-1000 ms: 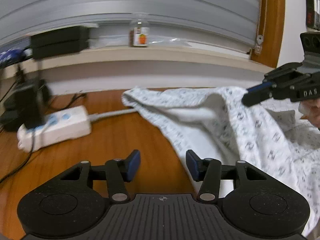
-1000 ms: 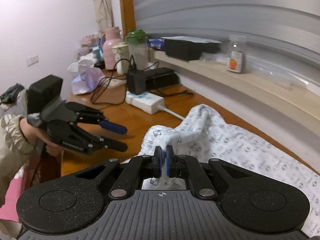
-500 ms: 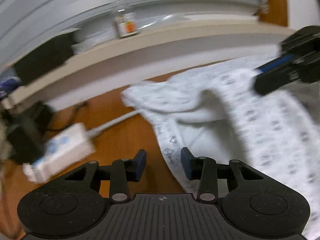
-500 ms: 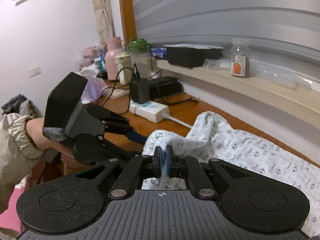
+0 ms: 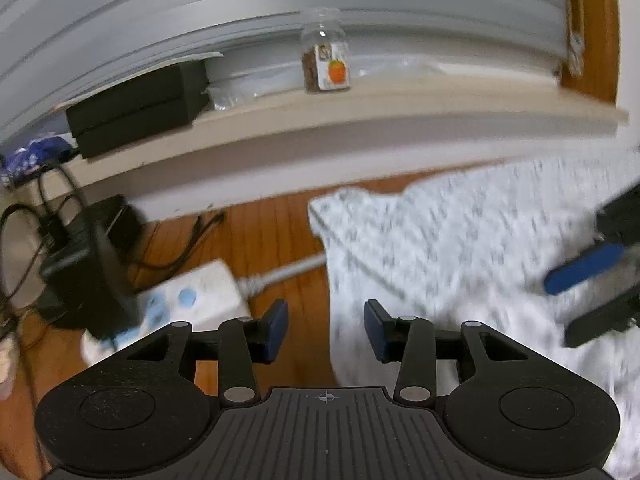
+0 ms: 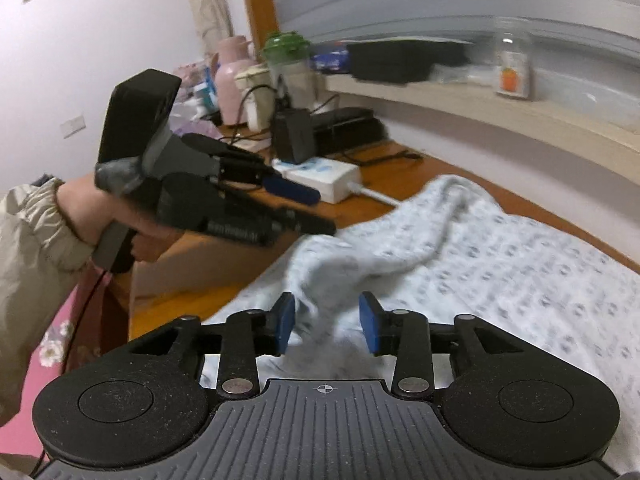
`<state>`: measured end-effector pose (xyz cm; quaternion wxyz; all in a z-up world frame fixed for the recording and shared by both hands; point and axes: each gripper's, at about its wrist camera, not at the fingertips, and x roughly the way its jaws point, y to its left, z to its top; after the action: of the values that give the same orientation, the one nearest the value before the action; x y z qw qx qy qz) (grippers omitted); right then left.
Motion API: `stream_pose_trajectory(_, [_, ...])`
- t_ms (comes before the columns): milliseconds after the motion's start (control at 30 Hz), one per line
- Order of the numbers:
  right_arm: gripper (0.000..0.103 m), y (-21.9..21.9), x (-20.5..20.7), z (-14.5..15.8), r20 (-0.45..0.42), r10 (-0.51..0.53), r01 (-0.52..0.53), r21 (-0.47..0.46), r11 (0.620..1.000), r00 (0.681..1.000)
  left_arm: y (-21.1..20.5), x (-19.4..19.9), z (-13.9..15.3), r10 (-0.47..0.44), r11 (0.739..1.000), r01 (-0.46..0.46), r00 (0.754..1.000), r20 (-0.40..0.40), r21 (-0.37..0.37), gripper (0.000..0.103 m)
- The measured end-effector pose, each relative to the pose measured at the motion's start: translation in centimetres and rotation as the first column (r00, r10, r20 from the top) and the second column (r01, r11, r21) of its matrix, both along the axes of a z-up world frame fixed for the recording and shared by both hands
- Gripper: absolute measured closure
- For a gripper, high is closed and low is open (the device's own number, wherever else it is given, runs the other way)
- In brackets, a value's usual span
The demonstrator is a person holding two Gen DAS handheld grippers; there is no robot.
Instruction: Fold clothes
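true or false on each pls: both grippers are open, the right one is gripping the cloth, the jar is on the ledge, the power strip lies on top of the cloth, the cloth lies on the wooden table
1. Both grippers are open. True: the left gripper and the right gripper each show a clear gap between their pads.
2. The right gripper is clamped on the cloth. False: its jaws stand apart, with fabric between them.
3. The jar stands on the ledge. True.
4. The power strip lies on top of the cloth. False: it sits on the table beside the cloth.
5. The cloth lies on the wooden table. True.
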<state>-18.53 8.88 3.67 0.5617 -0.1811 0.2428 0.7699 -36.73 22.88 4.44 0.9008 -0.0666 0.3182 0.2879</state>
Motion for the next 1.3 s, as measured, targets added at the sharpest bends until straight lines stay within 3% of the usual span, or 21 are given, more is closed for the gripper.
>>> stream_pose_trajectory(167, [0.065,-2.3,2.0,-0.1,0.097,-0.072,0.072,0.009,0.997,0.993,4.4,1.8,0.8,0.054,0.970,-0.004,0.978,0.199,-0.242,0.058])
stream_pose_trajectory(233, [0.064,-3.2,2.1,-0.5,0.135,-0.095,0.095,0.002,0.995,0.986,5.7,3.0,0.7,0.106,0.956,-0.039,0.970,0.219,-0.291,0.058])
stream_pose_trajectory(333, [0.064,-3.8,2.2,-1.5,0.184,-0.117,0.118,0.000,0.993,0.976,6.8,5.0,0.6,0.137,0.957,-0.081,0.972,0.189,-0.279,0.058])
stream_pose_trajectory(433, [0.064,-4.0,2.5,-1.9,0.172,-0.119,0.119,0.008,0.993,0.978,7.3,6.7,0.0,0.126,0.967,-0.088,0.981,0.145,-0.240,0.060])
stream_pose_trajectory(467, [0.064,-4.1,2.7,-2.0,0.164,-0.119,0.119,0.011,0.993,0.979,7.4,7.2,-0.2,0.122,0.970,-0.090,0.984,0.130,-0.225,0.074])
stream_pose_trajectory(500, [0.064,-4.1,2.8,-2.1,0.156,-0.120,0.119,0.015,0.993,0.980,7.5,7.6,-0.3,0.123,0.974,-0.096,0.985,0.121,-0.205,0.096])
stream_pose_trajectory(567, [0.064,-4.3,2.9,-2.3,0.143,-0.114,0.112,0.024,0.993,0.983,7.4,7.5,0.3,0.159,0.983,-0.143,0.976,0.146,-0.116,0.097])
stream_pose_trajectory(600, [0.064,-4.4,2.9,-2.5,0.142,-0.112,0.110,0.028,0.994,0.983,7.4,7.2,0.5,0.168,0.982,-0.153,0.975,0.146,-0.109,0.097])
stream_pose_trajectory(733, [0.064,-4.7,2.9,-2.9,0.135,-0.112,0.109,0.030,0.994,0.984,7.1,6.0,1.2,0.203,0.978,-0.193,0.968,0.146,-0.080,0.087])
stream_pose_trajectory(767, [0.064,-4.7,3.0,-2.9,0.135,-0.115,0.112,0.027,0.993,0.984,7.0,5.7,1.4,0.211,0.977,-0.203,0.966,0.146,-0.072,0.078])
stream_pose_trajectory(867, [0.064,-4.4,2.9,-2.9,0.152,-0.120,0.117,0.025,0.993,0.981,6.7,4.6,1.9,0.236,0.972,-0.230,0.961,0.147,-0.053,0.064])
stream_pose_trajectory(1000, [0.063,-4.1,2.7,-2.7,0.171,-0.127,0.125,0.019,0.992,0.977,2.5,-0.7,1.4,0.220,0.975,-0.212,0.963,0.157,-0.066,0.055])
stream_pose_trajectory(1133, [0.063,-4.3,2.0,-2.0,0.204,-0.130,0.127,0.029,0.991,0.970,-3.4,-5.9,0.1,0.206,0.974,-0.184,0.963,0.175,-0.135,0.055])
stream_pose_trajectory(1300, [0.063,-3.8,0.1,0.3,0.175,-0.083,0.073,0.062,0.995,0.981,-10.8,-12.4,-1.6,0.191,0.964,-0.146,0.961,0.199,-0.220,0.055])
